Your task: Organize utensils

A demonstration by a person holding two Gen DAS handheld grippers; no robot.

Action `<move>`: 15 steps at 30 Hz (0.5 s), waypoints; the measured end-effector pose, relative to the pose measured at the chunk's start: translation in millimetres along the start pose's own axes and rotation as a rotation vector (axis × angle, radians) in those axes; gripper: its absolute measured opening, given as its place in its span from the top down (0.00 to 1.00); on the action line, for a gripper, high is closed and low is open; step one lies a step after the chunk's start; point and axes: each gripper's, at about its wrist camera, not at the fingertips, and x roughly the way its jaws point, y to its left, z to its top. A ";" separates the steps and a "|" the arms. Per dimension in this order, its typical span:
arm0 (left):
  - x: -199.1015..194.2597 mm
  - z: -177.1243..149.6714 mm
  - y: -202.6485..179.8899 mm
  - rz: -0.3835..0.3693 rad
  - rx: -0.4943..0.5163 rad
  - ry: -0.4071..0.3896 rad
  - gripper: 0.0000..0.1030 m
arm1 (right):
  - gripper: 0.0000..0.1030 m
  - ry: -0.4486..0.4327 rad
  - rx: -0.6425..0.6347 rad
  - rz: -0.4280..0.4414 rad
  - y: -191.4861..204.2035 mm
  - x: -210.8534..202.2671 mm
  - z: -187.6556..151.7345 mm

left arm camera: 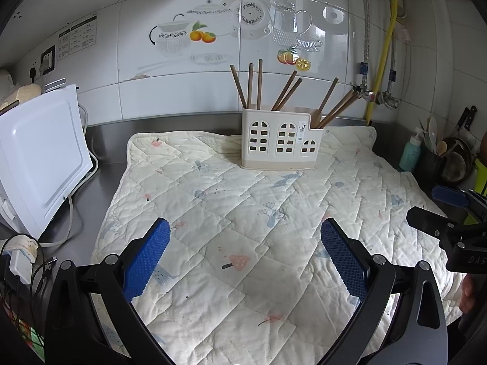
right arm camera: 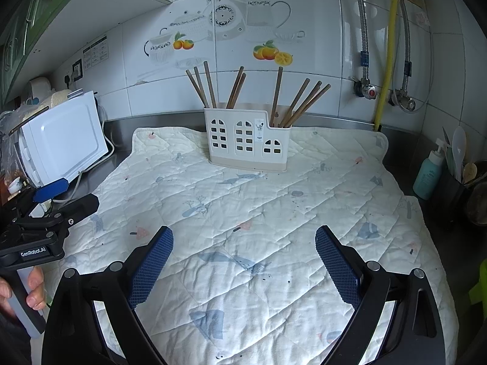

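A cream utensil holder shaped like little houses stands at the back of a quilted mat. Several brown wooden chopsticks stick up from its compartments, spread across left, middle and right. My left gripper is open above the near part of the mat, nothing between its blue pads. My right gripper is likewise open and empty. Each gripper shows at the edge of the other's view: the right gripper and the left gripper.
A white microwave stands left on the steel counter, with cables beside it. At right are a teal pump bottle and a dark pot of spoons. Pipes and valves run down the tiled wall. A hand holds the left gripper's handle.
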 end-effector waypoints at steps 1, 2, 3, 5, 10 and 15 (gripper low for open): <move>0.5 -0.3 -0.3 0.000 0.000 0.002 0.05 | 0.11 0.001 0.000 0.000 -0.4 0.2 0.0; 1.0 -0.5 -0.5 0.000 0.001 0.004 0.05 | 0.11 0.000 0.001 0.000 -0.1 0.4 0.0; 1.7 -0.1 -1.0 0.000 0.001 0.005 0.05 | 0.11 0.000 0.000 0.001 0.0 0.4 0.0; 1.8 0.0 -1.2 -0.001 0.002 0.006 0.05 | 0.11 -0.001 0.000 -0.002 0.0 0.5 0.0; 1.9 0.0 -1.5 -0.001 0.002 0.007 0.05 | 0.11 0.001 0.000 0.000 -0.2 0.6 0.0; 2.6 -0.1 -1.6 -0.004 0.001 0.010 0.05 | 0.11 0.000 0.000 -0.001 0.2 0.6 0.2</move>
